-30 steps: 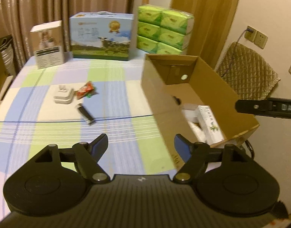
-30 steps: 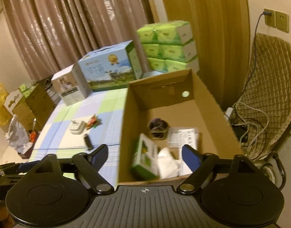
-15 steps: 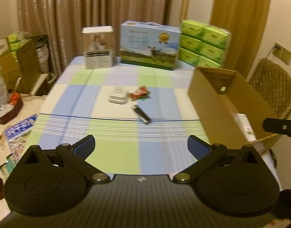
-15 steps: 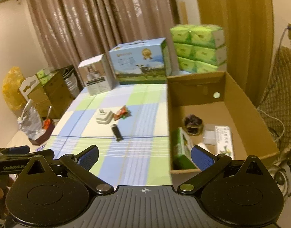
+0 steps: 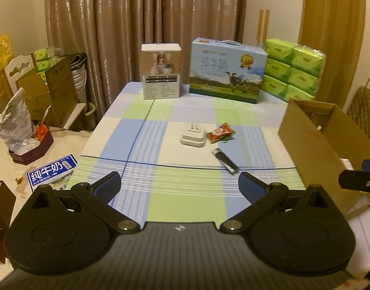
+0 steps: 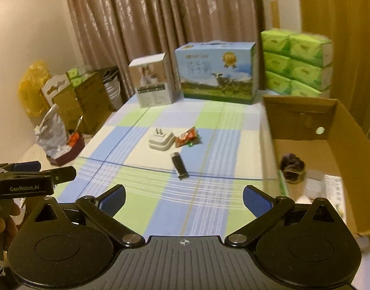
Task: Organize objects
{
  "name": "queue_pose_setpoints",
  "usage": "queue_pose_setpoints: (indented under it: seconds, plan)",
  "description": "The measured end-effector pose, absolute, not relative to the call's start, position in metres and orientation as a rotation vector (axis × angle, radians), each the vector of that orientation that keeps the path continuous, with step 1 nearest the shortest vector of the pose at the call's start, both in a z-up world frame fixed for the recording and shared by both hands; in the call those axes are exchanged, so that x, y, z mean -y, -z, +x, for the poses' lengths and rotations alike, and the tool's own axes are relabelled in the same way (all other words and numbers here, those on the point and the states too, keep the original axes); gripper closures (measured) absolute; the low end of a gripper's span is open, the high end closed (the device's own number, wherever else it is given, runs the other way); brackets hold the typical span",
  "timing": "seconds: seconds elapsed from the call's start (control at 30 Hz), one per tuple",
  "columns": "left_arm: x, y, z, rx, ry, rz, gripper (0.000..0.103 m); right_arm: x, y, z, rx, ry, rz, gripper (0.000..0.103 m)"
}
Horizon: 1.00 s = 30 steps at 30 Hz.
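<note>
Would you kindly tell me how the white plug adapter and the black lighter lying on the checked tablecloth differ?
The white plug adapter is pale, squat and blocky, prongs pointing up; the black lighter is dark, slim and long, lying flat. The adapter sits farther from the cameras, beside the red snack packet; the lighter lies nearer, at an angle. Both rest loose on the tablecloth, outside the cardboard box.

Bare checked tablecloth lies before both claws; cardboard box walls the right.

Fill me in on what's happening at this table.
A person is tidying loose items into the cardboard box using two handheld grippers. Both the left gripper and right gripper are open and empty, hovering over the near edge. A white charger, red snack packet and black lighter lie on the checked tablecloth. The box already holds several things.
</note>
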<state>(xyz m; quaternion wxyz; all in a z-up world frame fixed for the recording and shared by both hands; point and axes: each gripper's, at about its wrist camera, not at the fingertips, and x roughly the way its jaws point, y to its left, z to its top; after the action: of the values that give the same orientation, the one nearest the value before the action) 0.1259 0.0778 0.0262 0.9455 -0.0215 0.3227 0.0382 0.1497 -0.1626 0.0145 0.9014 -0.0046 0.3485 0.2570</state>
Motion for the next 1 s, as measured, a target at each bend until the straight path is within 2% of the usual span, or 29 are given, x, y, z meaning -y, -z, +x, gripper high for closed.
queue_pose_setpoints:
  seconds: [0.5,0.6,0.7,0.77,0.83,1.0]
  plan:
    - [-0.095,0.024,0.191,-0.725,-0.059,-0.044,0.001,0.117,0.040,0.216,-0.785,-0.553,-0.051,0.003]
    - [-0.098,0.032,0.202,-0.731,-0.052,-0.084,0.002,0.112,0.054,0.228,-0.786,-0.567,-0.059,0.012]
    - [-0.097,0.041,0.216,-0.731,-0.045,-0.081,0.002,0.107,0.073,0.239,-0.772,-0.577,-0.077,0.025]
    - [-0.098,0.048,0.226,-0.728,-0.047,-0.080,0.002,0.101,0.084,0.248,-0.773,-0.572,-0.089,0.040]
    - [-0.102,0.053,0.235,-0.720,-0.050,-0.113,0.002,0.097,0.093,0.256,-0.770,-0.585,-0.093,0.045]
    - [-0.110,0.072,0.258,-0.742,-0.062,-0.146,0.002,0.081,0.110,0.275,-0.736,-0.637,-0.120,0.049]
